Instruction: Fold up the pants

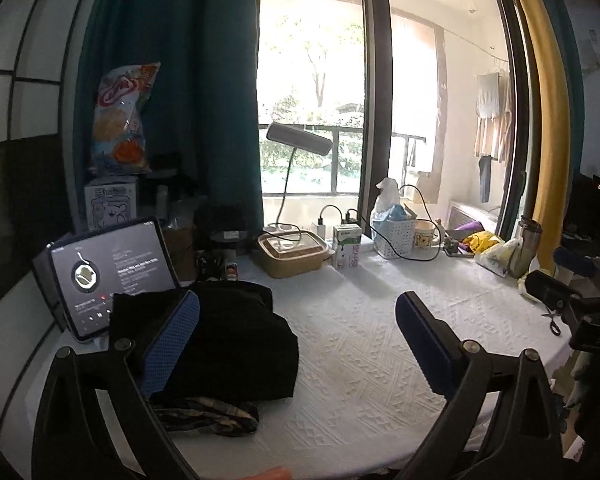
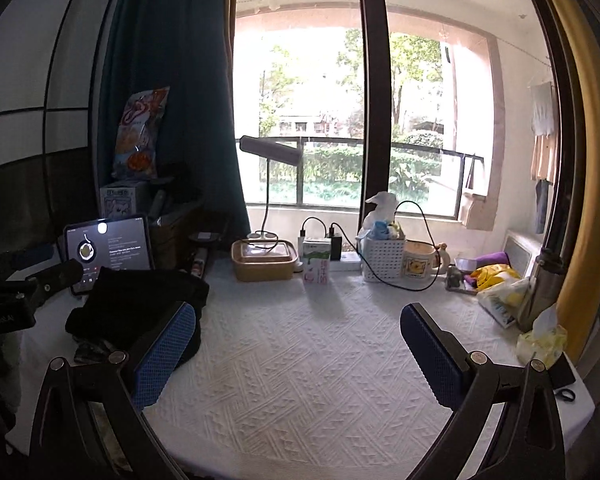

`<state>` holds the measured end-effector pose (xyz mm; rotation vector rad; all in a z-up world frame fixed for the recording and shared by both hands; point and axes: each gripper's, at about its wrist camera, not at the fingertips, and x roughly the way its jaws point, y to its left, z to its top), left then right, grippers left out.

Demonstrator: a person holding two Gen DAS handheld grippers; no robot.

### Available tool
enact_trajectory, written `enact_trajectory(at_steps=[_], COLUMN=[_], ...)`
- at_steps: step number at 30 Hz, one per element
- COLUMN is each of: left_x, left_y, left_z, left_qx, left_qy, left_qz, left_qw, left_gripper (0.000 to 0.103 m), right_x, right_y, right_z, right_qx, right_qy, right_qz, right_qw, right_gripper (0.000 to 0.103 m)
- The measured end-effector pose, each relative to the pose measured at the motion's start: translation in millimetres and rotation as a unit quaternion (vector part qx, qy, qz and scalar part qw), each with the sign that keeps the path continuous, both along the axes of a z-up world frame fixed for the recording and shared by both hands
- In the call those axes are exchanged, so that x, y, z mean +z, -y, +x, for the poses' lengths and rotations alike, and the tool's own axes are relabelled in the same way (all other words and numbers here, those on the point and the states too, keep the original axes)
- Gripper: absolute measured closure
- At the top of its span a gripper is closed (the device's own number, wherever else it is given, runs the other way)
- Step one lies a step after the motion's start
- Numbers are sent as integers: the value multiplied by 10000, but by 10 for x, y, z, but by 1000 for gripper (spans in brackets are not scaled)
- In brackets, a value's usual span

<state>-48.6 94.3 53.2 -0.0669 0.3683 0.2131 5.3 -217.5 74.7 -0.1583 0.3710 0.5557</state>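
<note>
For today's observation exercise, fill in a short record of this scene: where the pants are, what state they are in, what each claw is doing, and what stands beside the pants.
pants: black pants in a folded pile on the left of the white tablecloth
under them: a patterned cloth sticks out at the near edge
left claw: open, holding nothing
right claw: open, holding nothing
beside pants: tablet with a lit screen, propped upright behind
rest of cloth: bare in the middle
</note>
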Motion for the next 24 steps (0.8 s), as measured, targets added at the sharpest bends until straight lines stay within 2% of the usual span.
enact_trajectory(at_steps=[7,24], left_x=[81,74], left_y=[12,-20], left_z=[-91,-100], left_qx=[292,271], left_qy=[192,203], left_qz=[212,81], left_qw=[9992,9994], left_gripper=[1,1], right_x=[68,13], right_y=[69,44], right_z=[-58,-20], right_qx=[-98,-100], right_qy=[111,4], right_qz=[31,-61], right_qw=[9999,9999], right_gripper=[0,0])
